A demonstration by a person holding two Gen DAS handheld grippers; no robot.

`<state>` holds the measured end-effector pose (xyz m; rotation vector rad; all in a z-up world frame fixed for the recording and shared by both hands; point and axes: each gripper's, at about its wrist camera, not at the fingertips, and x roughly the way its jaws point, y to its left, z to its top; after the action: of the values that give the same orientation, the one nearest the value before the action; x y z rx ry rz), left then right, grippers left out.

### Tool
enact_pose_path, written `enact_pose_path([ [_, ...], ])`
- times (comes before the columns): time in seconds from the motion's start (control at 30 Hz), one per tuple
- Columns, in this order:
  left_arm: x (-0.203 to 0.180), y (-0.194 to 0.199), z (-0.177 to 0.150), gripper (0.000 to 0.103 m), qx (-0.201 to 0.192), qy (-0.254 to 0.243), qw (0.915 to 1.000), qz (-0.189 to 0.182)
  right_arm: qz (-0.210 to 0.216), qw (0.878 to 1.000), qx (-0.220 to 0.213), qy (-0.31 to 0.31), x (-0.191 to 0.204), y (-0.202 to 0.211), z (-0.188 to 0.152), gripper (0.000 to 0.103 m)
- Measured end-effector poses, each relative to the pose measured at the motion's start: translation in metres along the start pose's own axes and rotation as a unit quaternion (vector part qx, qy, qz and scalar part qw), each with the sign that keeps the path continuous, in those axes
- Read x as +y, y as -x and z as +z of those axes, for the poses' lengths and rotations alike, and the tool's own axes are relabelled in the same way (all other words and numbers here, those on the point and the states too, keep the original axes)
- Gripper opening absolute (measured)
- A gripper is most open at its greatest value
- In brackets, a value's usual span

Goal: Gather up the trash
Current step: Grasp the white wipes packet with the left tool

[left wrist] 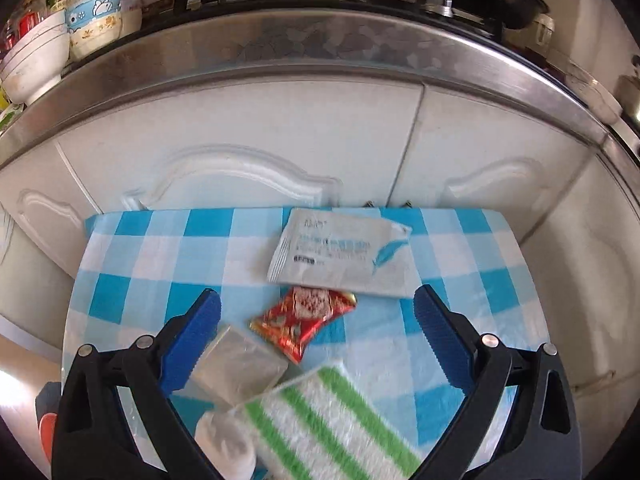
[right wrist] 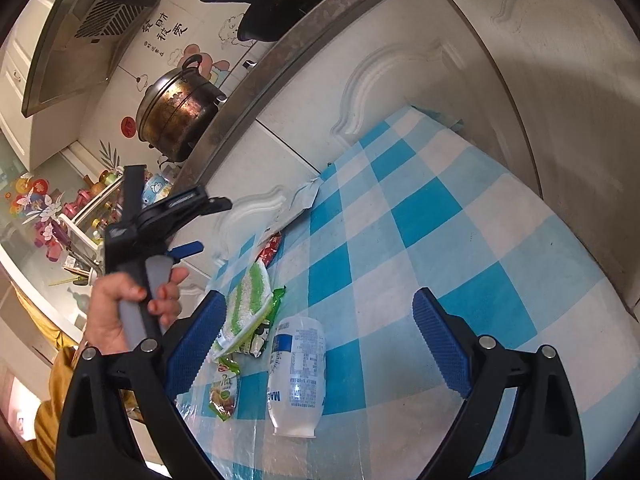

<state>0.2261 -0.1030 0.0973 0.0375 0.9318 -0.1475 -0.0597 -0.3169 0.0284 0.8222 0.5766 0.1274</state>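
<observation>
Step in hand, as I judge it: approach to a first pick. Left gripper (left wrist: 316, 312) hangs over the checked tablecloth (left wrist: 460, 248), jaws spread wide, nothing between them. Red snack wrapper (left wrist: 306, 318) lies flat in the gap, nearer the left finger; its long axis runs diagonally, one end toward the white sachet (left wrist: 338, 256) beyond it, the other toward the clear packet (left wrist: 240, 364) touching the left finger. Green-striped cloth (left wrist: 324, 420) lies close in front, blurred.

Right gripper (right wrist: 316, 318) also released and empty, over an empty clear pouch (right wrist: 298, 376) lying flat, long axis roughly along the fingers, open end toward the camera.

Next move probably calls for lowering the left gripper and turning the fingers across the wrapper's short side before closing
</observation>
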Motion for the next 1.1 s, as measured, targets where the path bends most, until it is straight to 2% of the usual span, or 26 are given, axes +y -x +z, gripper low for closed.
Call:
enact_pose_path([
  [0.07,-0.005,-0.023,0.017,0.093,0.012,0.029,0.9993,0.018,-0.001,1.0,-0.003,0.002,-0.002,0.001,0.002,0.093],
  [0.1,-0.007,-0.034,0.022,0.082,0.017,0.042,0.9986,0.029,-0.001,1.0,-0.004,0.002,-0.003,0.001,0.003,0.094],
  [0.17,-0.011,-0.056,0.032,0.068,0.029,0.065,0.9959,0.056,0.0,1.0,-0.006,-0.003,-0.007,0.002,0.005,0.094],
  [0.3,-0.016,-0.086,0.039,0.062,0.036,0.103,0.9916,0.069,0.0,1.0,-0.004,-0.015,-0.015,0.001,0.006,0.094],
  [0.5,-0.027,-0.114,0.045,0.062,0.042,0.123,0.9904,0.047,0.002,0.999,0.007,-0.031,-0.027,-0.002,0.007,0.094],
  [0.7,-0.032,-0.13,0.053,0.064,0.046,0.11,0.9915,0.052,0.004,0.999,0.014,-0.05,-0.034,-0.005,0.007,0.094],
  [0.77,-0.033,-0.136,0.054,0.067,0.053,0.094,0.9926,0.056,0.002,0.999,0.014,-0.046,-0.034,-0.005,0.007,0.094],
  [1.0,-0.042,-0.136,0.042,0.067,0.077,0.018,0.9919,0.099,0.0,0.999,0.017,-0.044,-0.033,-0.006,0.007,0.094],
  [1.1,-0.04,-0.124,0.025,0.068,0.086,-0.003,0.9923,0.089,-0.003,0.999,0.015,-0.043,-0.033,-0.005,0.007,0.094],
])
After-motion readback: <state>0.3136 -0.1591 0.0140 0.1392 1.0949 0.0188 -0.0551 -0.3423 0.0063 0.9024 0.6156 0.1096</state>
